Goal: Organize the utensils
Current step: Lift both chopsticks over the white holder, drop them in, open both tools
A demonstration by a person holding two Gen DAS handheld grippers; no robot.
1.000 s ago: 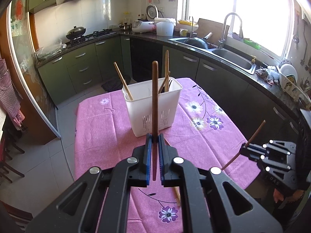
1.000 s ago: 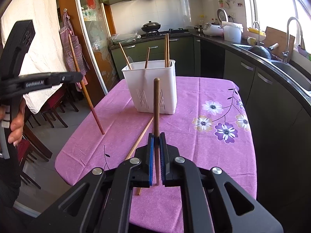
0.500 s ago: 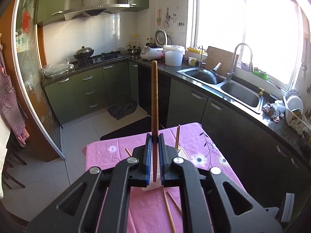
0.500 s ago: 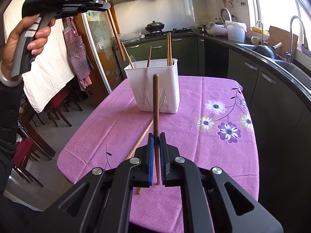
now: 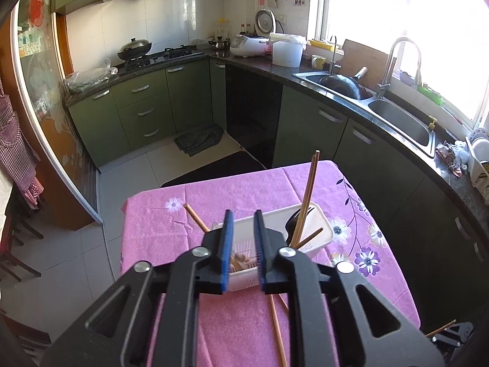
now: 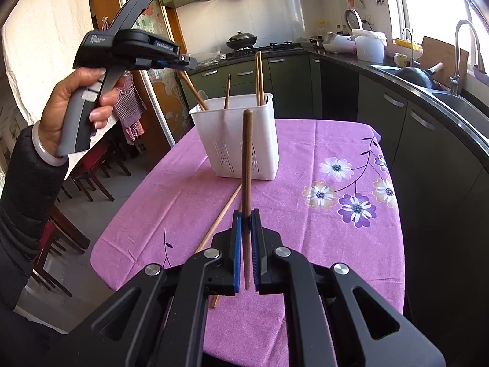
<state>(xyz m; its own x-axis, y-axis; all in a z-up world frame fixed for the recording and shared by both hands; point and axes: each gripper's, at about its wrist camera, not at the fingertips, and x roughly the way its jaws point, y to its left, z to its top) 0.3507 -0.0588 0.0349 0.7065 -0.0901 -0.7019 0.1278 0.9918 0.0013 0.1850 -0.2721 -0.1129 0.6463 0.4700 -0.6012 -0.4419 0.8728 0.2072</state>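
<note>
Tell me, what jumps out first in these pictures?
The bright pink flowered tablecloth grabs the eye, with a white utensil basket standing on it and chopsticks poking out of its top. The right tool pinches one dark chopstick upright in front of the basket. Up on the left, a hand holds the left tool high, open over the basket.

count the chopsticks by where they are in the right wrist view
chopsticks sticking out of the white holder: 4
loose chopstick on the tablecloth: 1
held chopstick in the right gripper: 1
total: 6
</note>
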